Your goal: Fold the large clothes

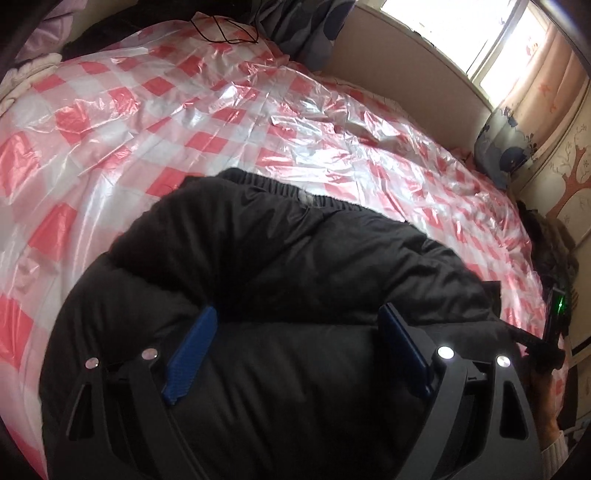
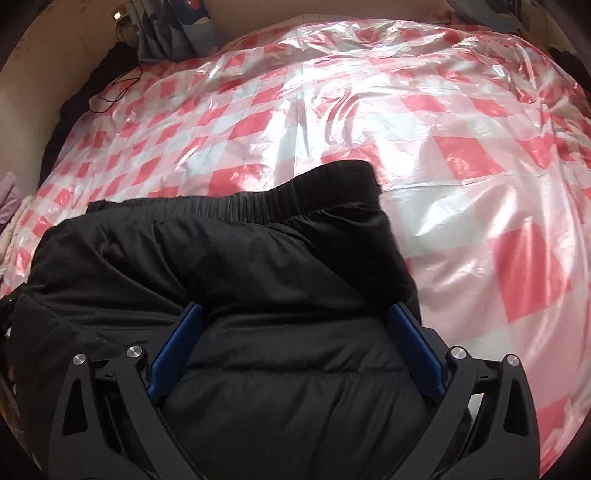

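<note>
A black padded garment with an elastic hem lies on a bed covered by pink-and-white checked plastic sheet. My left gripper is open, its blue-padded fingers wide apart and pressed over a puffy fold of the garment. In the right wrist view the same black garment lies bunched, its elastic edge toward the bed's middle. My right gripper is open too, fingers straddling a thick fold at the garment's near right part. The other gripper shows at the right edge of the left wrist view.
The checked plastic sheet covers the whole bed. A headboard and a window stand beyond it. A blue patterned pillow leans at the right. A black cable and dark clothes lie at the far edge.
</note>
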